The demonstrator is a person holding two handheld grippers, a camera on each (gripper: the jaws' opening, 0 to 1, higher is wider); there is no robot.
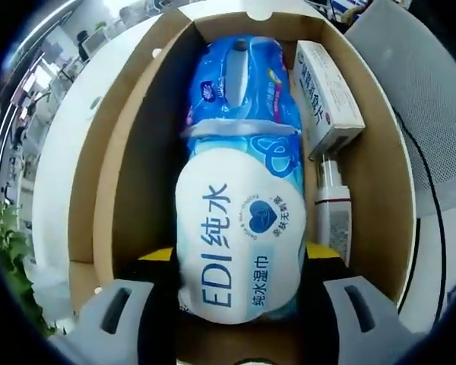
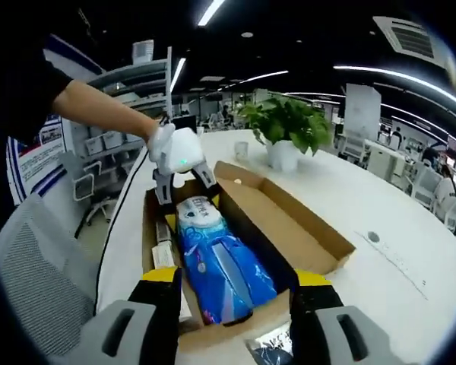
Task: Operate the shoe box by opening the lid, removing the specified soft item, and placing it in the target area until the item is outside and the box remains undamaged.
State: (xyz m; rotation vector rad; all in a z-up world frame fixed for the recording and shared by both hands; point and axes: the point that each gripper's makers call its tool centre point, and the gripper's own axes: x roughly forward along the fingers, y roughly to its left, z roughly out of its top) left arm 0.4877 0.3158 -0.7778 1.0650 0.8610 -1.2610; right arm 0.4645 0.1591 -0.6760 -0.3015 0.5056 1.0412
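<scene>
A brown shoe box stands open on a white table, its lid folded out flat to one side. Lengthwise inside lies a soft blue wet-wipes pack with a white "EDI" label. My left gripper is open and down in the box, one jaw on each side of the pack's white end. From the right gripper view, that left gripper, held by a gloved hand, straddles the far end of the pack. My right gripper hovers open over the box's near end, holding nothing.
A white carton and a white tube lie beside the pack in the box. A potted plant stands on the table beyond the box. A grey mesh chair is beside the table.
</scene>
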